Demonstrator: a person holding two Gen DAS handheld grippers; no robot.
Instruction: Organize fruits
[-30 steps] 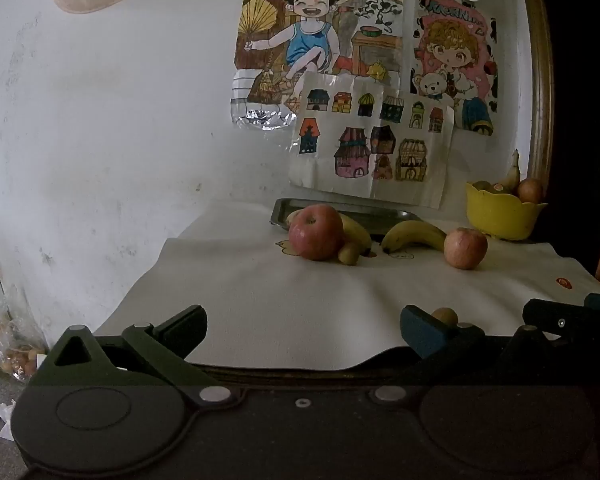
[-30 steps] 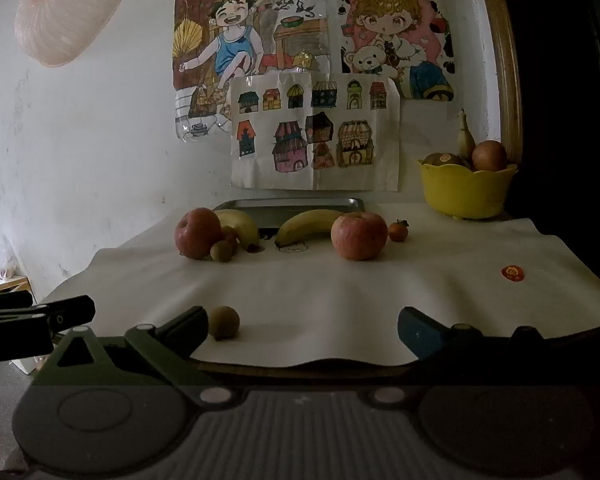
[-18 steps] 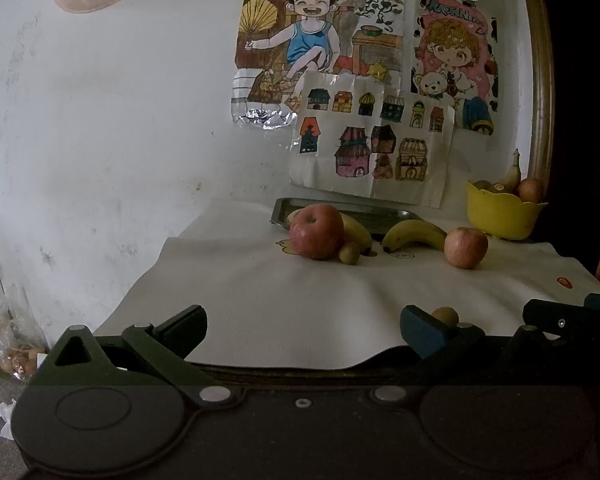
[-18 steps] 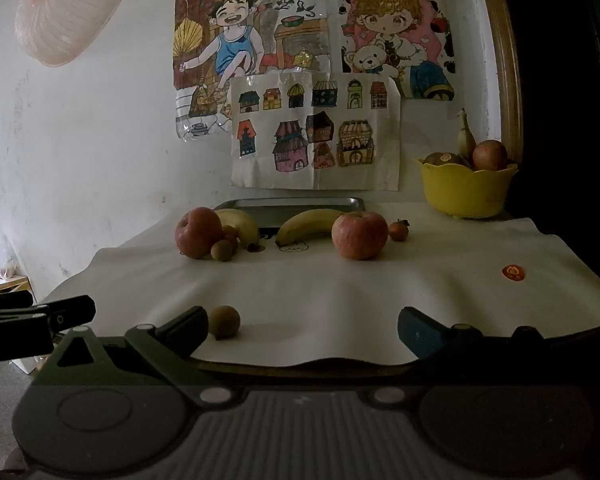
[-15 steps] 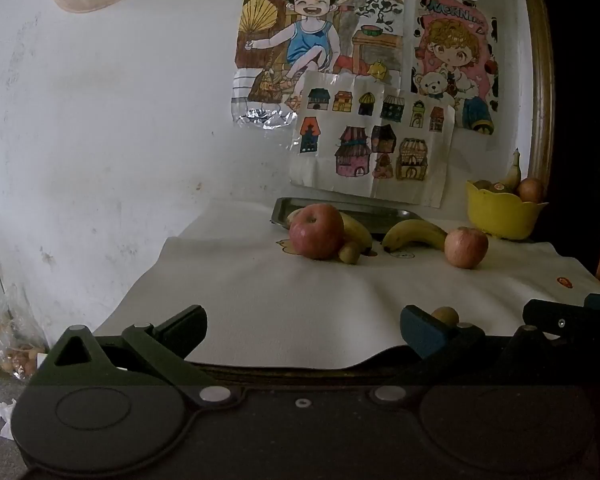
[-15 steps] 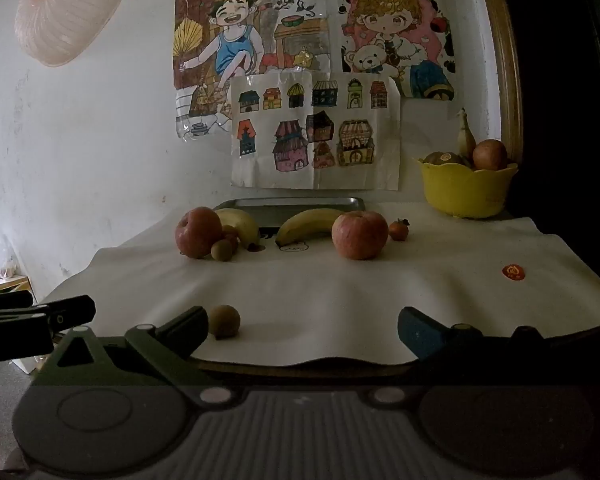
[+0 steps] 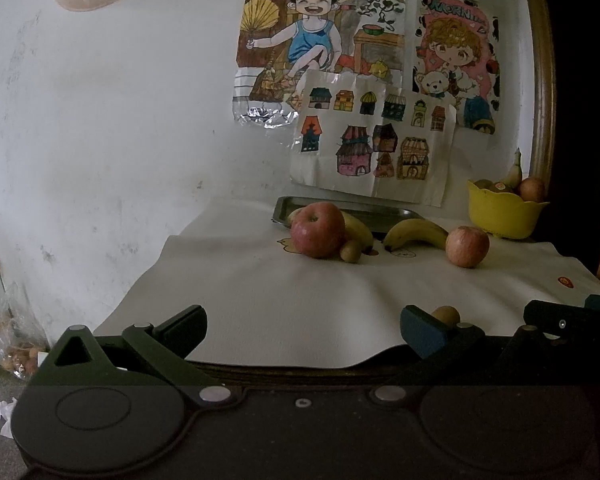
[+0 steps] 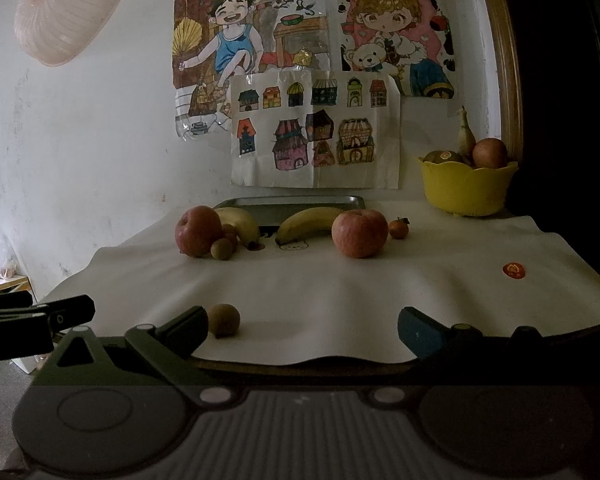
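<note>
On the white cloth (image 8: 340,292) lie two red apples (image 8: 198,231) (image 8: 359,233), two bananas (image 8: 310,222) (image 8: 240,222), a small brown fruit (image 8: 221,249) by the left apple, a small orange-red fruit (image 8: 399,228) and a lone brown fruit (image 8: 223,320) near the front edge. In the left wrist view the apples (image 7: 317,229) (image 7: 467,246) and the lone brown fruit (image 7: 444,315) show too. My left gripper (image 7: 302,330) and right gripper (image 8: 300,332) are both open and empty, held at the table's front edge.
A metal tray (image 8: 290,205) lies at the back by the wall. A yellow bowl (image 8: 466,188) with fruit stands at the back right. Drawings hang on the wall. A dark wooden frame stands at the right.
</note>
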